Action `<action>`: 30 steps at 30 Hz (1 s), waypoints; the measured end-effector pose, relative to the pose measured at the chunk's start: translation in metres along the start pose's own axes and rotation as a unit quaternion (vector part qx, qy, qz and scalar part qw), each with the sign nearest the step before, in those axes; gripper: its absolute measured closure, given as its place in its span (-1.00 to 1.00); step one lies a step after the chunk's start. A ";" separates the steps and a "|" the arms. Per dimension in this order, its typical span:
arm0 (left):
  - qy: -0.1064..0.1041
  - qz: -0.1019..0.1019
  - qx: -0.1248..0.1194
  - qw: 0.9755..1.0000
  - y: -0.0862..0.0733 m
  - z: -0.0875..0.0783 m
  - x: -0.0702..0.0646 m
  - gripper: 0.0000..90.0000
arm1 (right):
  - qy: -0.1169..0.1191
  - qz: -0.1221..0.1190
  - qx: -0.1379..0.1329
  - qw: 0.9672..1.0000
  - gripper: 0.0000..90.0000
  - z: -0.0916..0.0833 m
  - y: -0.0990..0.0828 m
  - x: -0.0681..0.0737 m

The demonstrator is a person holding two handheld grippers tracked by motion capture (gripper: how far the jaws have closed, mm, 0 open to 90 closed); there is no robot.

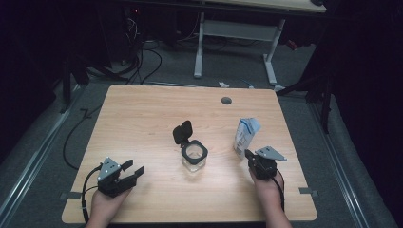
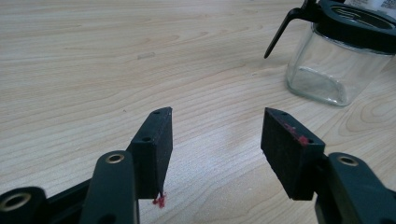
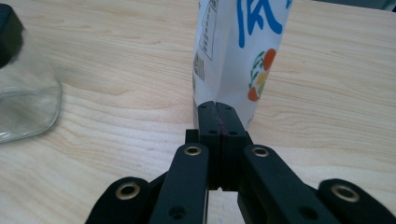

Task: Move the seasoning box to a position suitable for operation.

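Claws rest apart: left claw point(image 1: 133, 170) gapes empty, right claw point(image 3: 218, 116) pinched closed.

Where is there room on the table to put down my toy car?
The whole far half of the table, behind the glass jar and up to the small round hole, is bare. So is the stretch between the left claw and the jar. It's crowded where the right claw meets the carton.
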State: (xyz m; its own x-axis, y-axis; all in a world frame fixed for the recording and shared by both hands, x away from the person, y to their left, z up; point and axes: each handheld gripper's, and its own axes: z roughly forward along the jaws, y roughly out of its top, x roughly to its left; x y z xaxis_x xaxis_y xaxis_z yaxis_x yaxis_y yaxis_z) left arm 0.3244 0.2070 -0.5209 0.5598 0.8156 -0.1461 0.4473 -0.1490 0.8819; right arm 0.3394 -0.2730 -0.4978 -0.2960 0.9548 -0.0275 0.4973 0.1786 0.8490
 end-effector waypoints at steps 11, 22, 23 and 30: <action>-0.002 0.003 0.001 1.000 0.001 0.001 -0.002 -0.02 | 0.006 0.010 -0.012 1.000 1.00 -0.018 -0.003 -0.004; -0.001 0.000 -0.001 1.000 0.001 -0.001 0.000 -0.02 | -0.008 0.043 -0.017 0.999 0.21 -0.002 0.020 0.001; -0.001 0.000 -0.001 1.000 0.001 -0.001 0.000 -0.02 | -0.009 0.041 -0.016 0.999 0.21 -0.001 0.023 0.001; 0.000 -0.001 -0.002 1.000 0.000 -0.002 0.001 -0.02 | -0.034 0.023 -0.015 0.999 0.35 0.014 0.032 0.005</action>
State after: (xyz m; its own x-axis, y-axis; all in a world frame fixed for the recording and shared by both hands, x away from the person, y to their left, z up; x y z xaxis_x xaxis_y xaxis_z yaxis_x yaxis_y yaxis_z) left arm 0.3239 0.2087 -0.5199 0.5588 0.8160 -0.1480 0.4456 -0.1449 0.8835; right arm 0.3653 -0.2592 -0.4778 -0.2162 0.9761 -0.0236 0.4833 0.1280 0.8661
